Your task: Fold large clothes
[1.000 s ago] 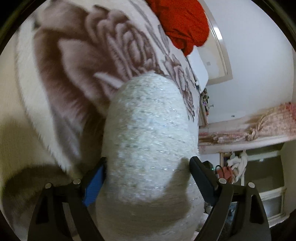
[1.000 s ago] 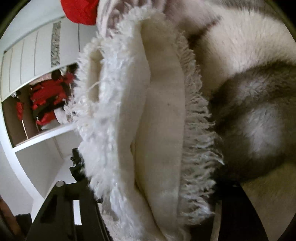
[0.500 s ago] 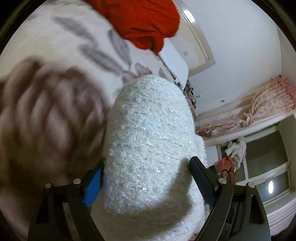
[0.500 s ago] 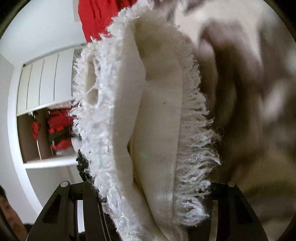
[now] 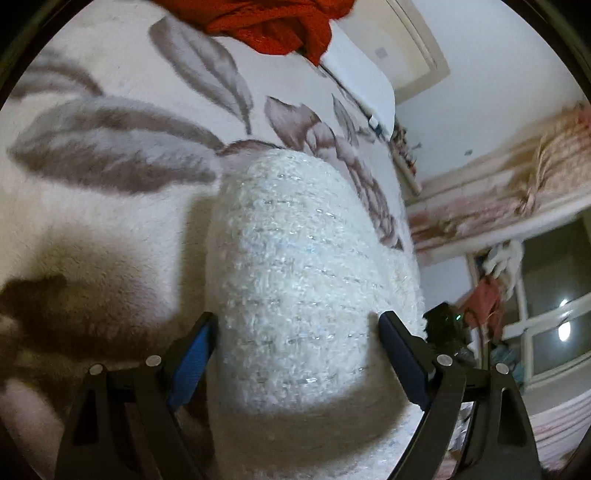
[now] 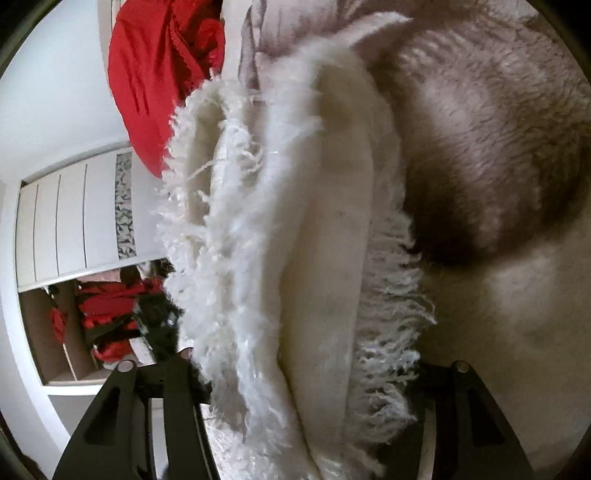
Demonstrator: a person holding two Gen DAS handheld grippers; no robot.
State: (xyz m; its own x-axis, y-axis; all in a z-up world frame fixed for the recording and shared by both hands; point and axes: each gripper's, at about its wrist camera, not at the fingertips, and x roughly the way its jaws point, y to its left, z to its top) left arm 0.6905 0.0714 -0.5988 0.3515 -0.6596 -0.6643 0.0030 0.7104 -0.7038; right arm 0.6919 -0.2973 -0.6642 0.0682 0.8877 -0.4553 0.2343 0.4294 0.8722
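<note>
A: Left wrist view: left gripper was clamped across a thick roll of the white tweed garment, above the floral blanket; red cloth lay beyond.

B: And the other side?

A: Right wrist view: right gripper was closed on the fringed hem of the same garment.

B: Advice for the fold?

A: Probably keep both grips level and the cloth taut; lower evenly; the roll's long axis ran forward, away from each camera, along the fingers.
</note>
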